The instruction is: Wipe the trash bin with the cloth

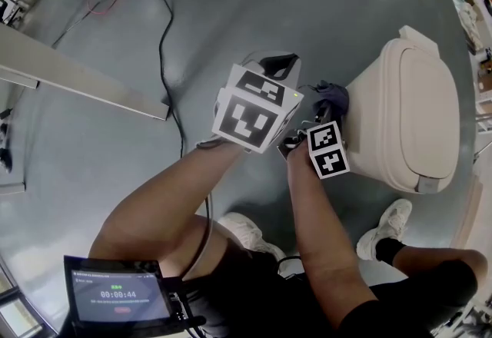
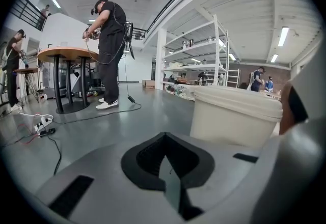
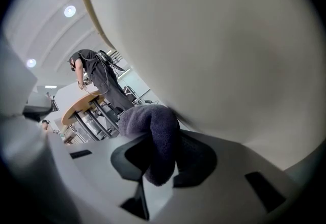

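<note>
Right claw point(image 3: 155, 169): clenched on the cloth point(image 3: 153, 134), a dark grey-purple wad that bulges out ahead of the jaws.
Cloth: bunched, not spread flat, with its front up against the side wall of the trash bin point(image 3: 219, 39). In the head view it shows as a dark lump point(image 1: 332, 95) between the right claw point(image 1: 321, 110) and the bin wall.
Contact: it appears to touch the wall. The bin fills the right gripper view so closely that I cannot say how hard it presses.
Trash bin point(image 1: 407, 110): cream, lid down, upright on the grey floor point(image 1: 92, 175), just beyond the person's right shoe point(image 1: 388, 227).
Left claw point(image 2: 167, 167): jaws together with nothing between them. It is held just beside the right one point(image 1: 278, 66), off the bin, which stands at the right of its view point(image 2: 234, 118).
Step in hand: by my reading, wiping the bin's near side wall, upper part. The lid and the far sides are not yet reached.
Next move calls for: a firm press and a long stroke along the wall, with the grip tight enough that the wad does not slip out. The idle left claw could steady the bin, which looks light enough to slide.
Further out: a black cable point(image 1: 165, 60) trails across the floor, well apart from the work.
</note>
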`<state>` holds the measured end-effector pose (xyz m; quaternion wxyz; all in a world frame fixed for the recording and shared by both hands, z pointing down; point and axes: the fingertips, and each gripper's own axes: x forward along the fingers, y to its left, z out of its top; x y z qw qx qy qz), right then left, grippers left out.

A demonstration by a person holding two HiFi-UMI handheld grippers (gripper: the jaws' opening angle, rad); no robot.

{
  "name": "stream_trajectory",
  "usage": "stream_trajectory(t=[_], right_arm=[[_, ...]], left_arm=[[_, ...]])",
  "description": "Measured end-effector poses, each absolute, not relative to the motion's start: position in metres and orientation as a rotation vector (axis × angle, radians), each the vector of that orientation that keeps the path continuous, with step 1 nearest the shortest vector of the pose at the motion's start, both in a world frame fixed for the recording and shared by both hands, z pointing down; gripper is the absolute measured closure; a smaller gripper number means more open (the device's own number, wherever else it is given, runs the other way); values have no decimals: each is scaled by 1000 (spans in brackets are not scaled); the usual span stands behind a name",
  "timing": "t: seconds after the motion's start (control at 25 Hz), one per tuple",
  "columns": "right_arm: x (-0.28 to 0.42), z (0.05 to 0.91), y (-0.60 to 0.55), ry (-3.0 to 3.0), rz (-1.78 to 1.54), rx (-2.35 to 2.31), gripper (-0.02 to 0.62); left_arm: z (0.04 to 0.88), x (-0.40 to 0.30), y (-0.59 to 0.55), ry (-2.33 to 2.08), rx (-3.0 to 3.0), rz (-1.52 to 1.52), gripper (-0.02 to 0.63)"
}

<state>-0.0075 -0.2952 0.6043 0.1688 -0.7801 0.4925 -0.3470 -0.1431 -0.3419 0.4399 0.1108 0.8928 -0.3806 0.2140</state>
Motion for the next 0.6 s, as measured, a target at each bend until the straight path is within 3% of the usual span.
stream_trajectory(t=[0.6], right_arm=[[-29, 638, -293, 1584, -1040, -2248, 506]], left_arm=[[442, -147, -341, -1119, 2619, 643, 609]])
